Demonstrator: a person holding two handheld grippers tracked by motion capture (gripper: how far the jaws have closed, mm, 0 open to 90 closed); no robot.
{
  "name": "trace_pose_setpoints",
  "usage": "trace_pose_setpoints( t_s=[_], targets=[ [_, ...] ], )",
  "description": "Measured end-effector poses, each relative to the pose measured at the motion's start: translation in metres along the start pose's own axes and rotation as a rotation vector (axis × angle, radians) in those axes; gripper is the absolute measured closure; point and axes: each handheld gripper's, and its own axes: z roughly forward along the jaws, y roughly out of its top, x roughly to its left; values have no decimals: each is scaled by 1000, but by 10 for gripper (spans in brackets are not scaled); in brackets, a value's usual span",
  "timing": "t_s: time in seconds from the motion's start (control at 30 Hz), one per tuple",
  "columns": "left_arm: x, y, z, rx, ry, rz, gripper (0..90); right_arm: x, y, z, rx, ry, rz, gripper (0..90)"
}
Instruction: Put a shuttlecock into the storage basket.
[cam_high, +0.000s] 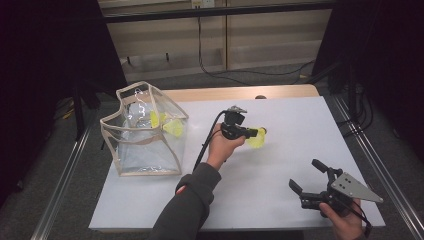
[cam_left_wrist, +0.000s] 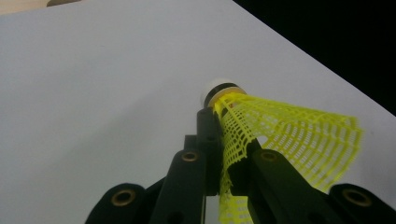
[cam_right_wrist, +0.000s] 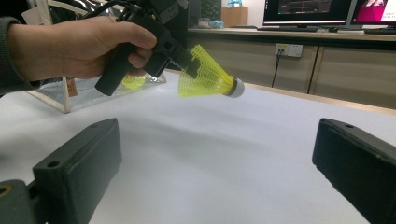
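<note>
Yellow shuttlecock (cam_high: 258, 138) pinched by left gripper (cam_high: 250, 133); no legible writing.

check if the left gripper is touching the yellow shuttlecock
Touching: in the left gripper view the left gripper pinches the mesh skirt of the yellow shuttlecock.

A white table (cam_high: 280, 165) stood with a wooden edge showing along its far side. On its left part sat a clear bag (cam_high: 145, 131) with beige trim, open at the top, two yellow shuttlecocks (cam_high: 170, 125) lying inside it. Metal rails (cam_high: 65, 175) ran along both sides of the table over a grey floor. Beyond the table stood pale cabinets (cam_high: 225, 35), with a black cable (cam_high: 210, 70) hanging down in front of them. Monitors (cam_right_wrist: 308, 11) glowed on a counter at the back, and a wall socket (cam_right_wrist: 288, 49) sat below them.
</note>
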Motion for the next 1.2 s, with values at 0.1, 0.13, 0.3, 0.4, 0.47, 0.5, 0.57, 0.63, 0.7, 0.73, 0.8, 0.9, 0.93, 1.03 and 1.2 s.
trace_pose_setpoints(
  t_s=[0.1, 0.13, 0.3, 0.4, 0.47, 0.5, 0.57, 0.63, 0.7, 0.73, 0.8, 0.9, 0.93, 1.03, 1.2],
  targets=[
    [2, 1, -4, -9, 1, -10, 870, 0, 0, 0, 0, 0, 2, 14],
    [3, 1, -5, -5, 3, -13, 870, 0, 0, 0, -1, 0, 3, 14],
    [4, 2, -9, 0, 9, -11, 870, 0, 0, 0, -1, 3, 1, 14],
    [4, 3, -12, 0, 10, -8, 870, 0, 0, 0, -1, 1, 1, 14],
    [5, 3, -13, -3, 13, -10, 870, 0, 0, 0, -1, 3, 1, 14],
    [5, 3, -14, -5, 15, -13, 870, 0, 0, 0, -1, 2, 0, 14],
    [6, 4, -16, -1, 16, -14, 870, 1, 0, 0, -1, 3, 1, 14],
    [7, 4, -18, 0, 20, -13, 870, 1, 0, 0, -1, 3, 2, 14],
    [8, 5, -20, -1, 23, -15, 870, 1, 0, 0, -2, 3, 2, 14],
    [8, 5, -21, -2, 25, -15, 870, 0, 0, 0, -1, 4, 1, 14],
    [8, 5, -23, 4, 28, -14, 870, 1, 0, 0, -1, 4, 2, 14],
    [8, 5, -25, 1, 20, -23, 870, 1, 0, 0, -2, 5, 2, 14],
    [8, 6, -26, 5, 19, -21, 870, 1, 0, 0, -2, 5, 1, 14],
    [9, 6, -28, 0, 17, -31, 870, 1, 1, 0, -2, 4, 0, 14],
    [10, 8, -33, -1, 22, -32, 871, 1, 0, 0, -2, 4, 1, 14]
  ],
)
